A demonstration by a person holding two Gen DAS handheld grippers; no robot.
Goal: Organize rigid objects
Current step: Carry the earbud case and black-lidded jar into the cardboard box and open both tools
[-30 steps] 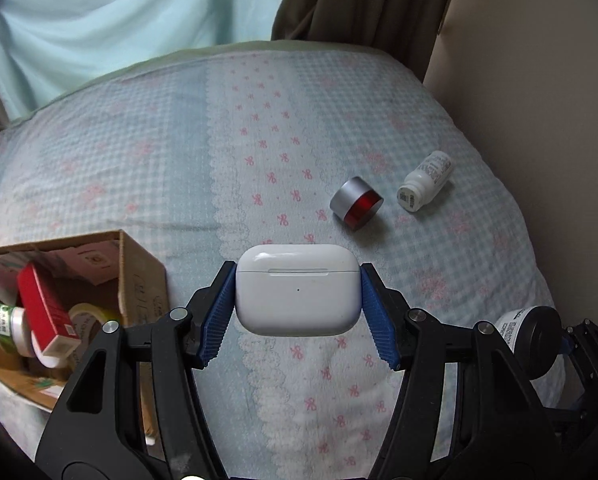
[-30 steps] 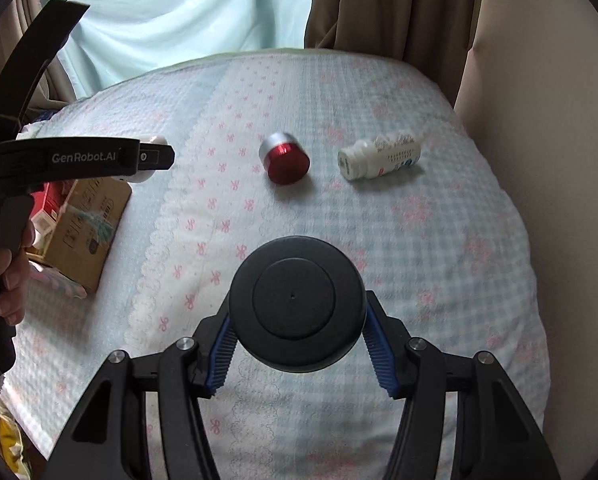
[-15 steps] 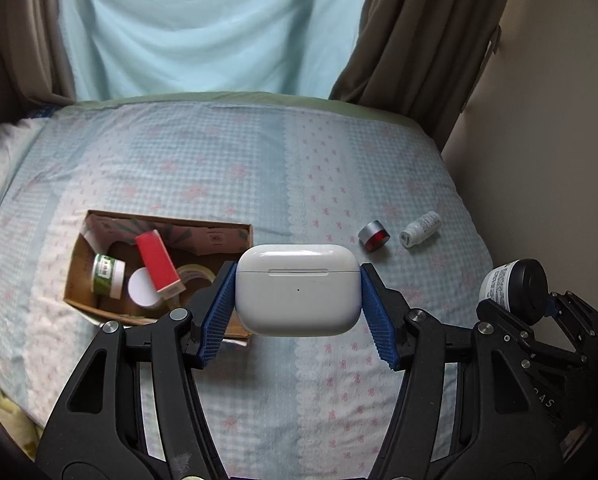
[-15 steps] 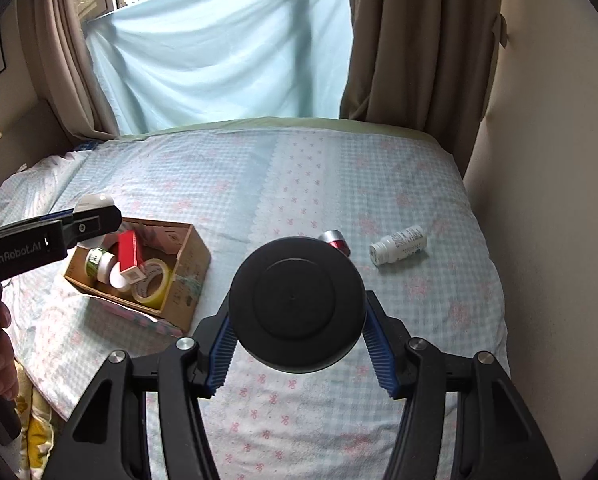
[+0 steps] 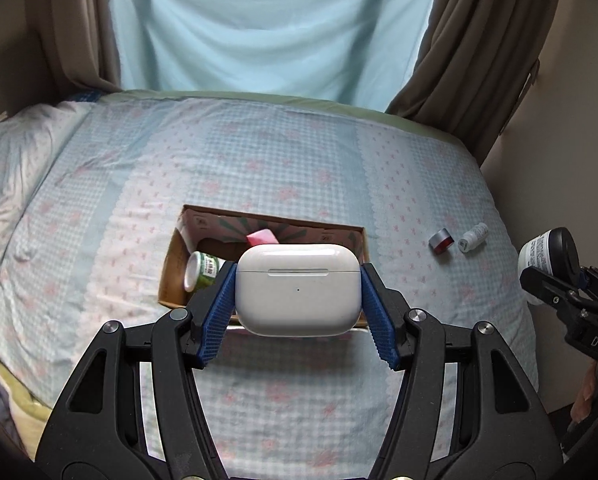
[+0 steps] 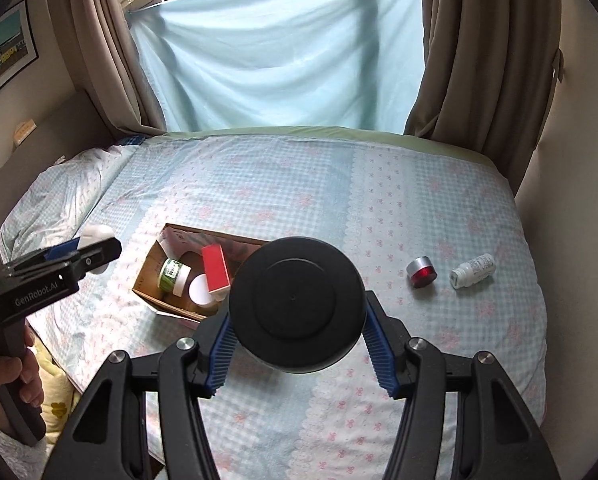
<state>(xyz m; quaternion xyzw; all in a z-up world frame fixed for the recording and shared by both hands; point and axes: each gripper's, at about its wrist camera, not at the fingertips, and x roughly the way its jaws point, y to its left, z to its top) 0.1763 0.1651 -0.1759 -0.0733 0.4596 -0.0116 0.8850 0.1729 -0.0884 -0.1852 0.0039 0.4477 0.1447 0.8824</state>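
My left gripper (image 5: 298, 312) is shut on a white earbuds case (image 5: 297, 290), held high over the cardboard box (image 5: 171, 276) on the bed. My right gripper (image 6: 299, 338) is shut on a black-lidded jar (image 6: 297, 304), also raised above the bed, right of the box (image 6: 149, 276). In the left wrist view that jar (image 5: 549, 254) shows at the right edge. The box holds a green-labelled jar (image 6: 171, 276), a red box (image 6: 216, 270) and a white lid (image 6: 201, 290). A red and silver cap (image 6: 421, 273) and a small white bottle (image 6: 471, 271) lie on the bed to the right.
The bed has a blue checked cover (image 6: 299, 200) with pink bows. A pillow (image 6: 59, 200) lies at the far left. Curtains (image 6: 479, 60) and a pale blue sheet (image 6: 279, 60) hang behind; a wall (image 6: 571, 160) borders the bed's right side. A hand (image 6: 7, 372) grips the left handle.
Both grippers have risen and drawn back from the bed, each keeping its object. The box now lies under the earbuds case; the cap and bottle look smaller and farther off.
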